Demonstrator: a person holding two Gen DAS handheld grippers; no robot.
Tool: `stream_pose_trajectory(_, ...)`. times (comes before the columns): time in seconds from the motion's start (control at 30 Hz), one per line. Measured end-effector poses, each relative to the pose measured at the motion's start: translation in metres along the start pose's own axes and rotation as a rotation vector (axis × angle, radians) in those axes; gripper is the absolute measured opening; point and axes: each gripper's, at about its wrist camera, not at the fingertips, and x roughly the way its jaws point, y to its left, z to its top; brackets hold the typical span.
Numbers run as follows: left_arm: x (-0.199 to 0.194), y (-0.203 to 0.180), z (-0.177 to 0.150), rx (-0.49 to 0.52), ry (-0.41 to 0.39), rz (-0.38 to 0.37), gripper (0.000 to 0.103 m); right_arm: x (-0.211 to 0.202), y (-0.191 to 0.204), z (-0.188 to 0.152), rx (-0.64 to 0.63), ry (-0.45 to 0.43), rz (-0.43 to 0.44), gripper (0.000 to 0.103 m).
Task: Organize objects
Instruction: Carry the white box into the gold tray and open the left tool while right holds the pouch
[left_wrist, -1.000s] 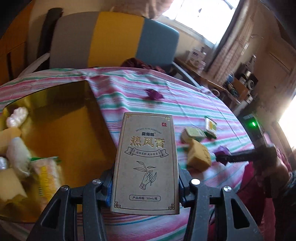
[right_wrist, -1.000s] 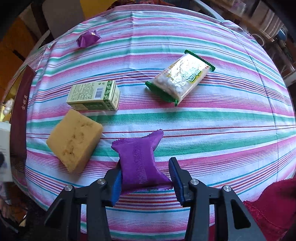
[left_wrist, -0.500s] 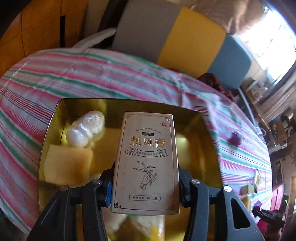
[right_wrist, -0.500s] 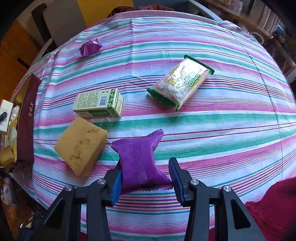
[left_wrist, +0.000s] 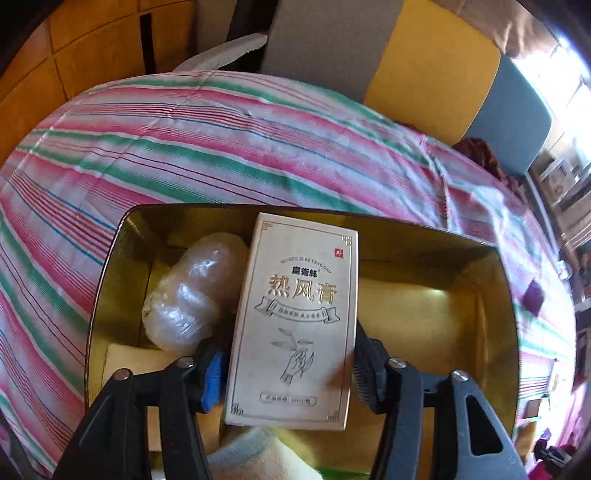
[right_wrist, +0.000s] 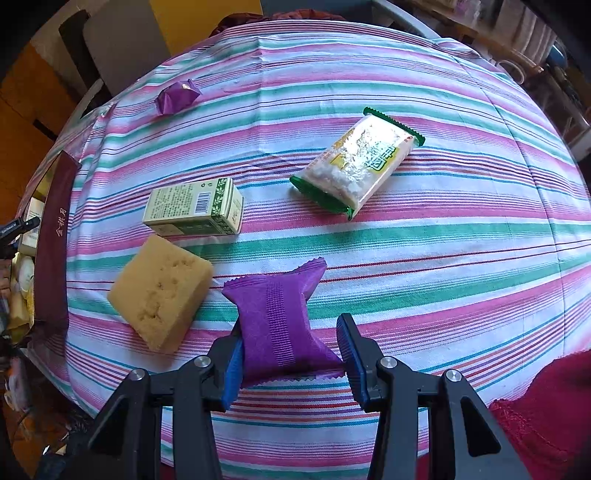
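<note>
A beige carton with gold Chinese lettering (left_wrist: 295, 321) stands upright between the jaws of my left gripper (left_wrist: 288, 373), over the inside of the gold tin (left_wrist: 369, 218). The jaws are opening; a thin gap shows at each pad and the carton leans slightly. My right gripper (right_wrist: 290, 354) is shut on a purple snack packet (right_wrist: 277, 314) low over the striped tablecloth (right_wrist: 406, 240); the packet is pinched at its waist.
In the tin lie a clear-wrapped bundle (left_wrist: 192, 295) and a yellow sponge (left_wrist: 129, 362). On the cloth are a yellow sponge (right_wrist: 160, 291), a green-and-cream carton (right_wrist: 194, 206), a rice-cracker packet (right_wrist: 358, 162) and a small purple sweet (right_wrist: 177, 96). The tin's maroon wall (right_wrist: 55, 236) is at the left.
My left gripper swung from the open cloth to over the tin and sank toward it; its jaws have parted from the carton. The right gripper has stayed put.
</note>
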Motion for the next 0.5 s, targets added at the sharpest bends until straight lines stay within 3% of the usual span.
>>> stream_pose_trajectory(0.3, -0.055, -0.011, -0.022, 0.037, -0.167, 0.019, 0.061, 0.006, 0.009, 0.002, 0.004, -0.003, -0.006, 0.047)
stream_pose_trajectory(0.5, -0.102, -0.025, -0.062, 0.108, -0.304, 0.030, 0.061, 0.000, 0.007, -0.001, 0.001, -0.007, -0.007, 0.047)
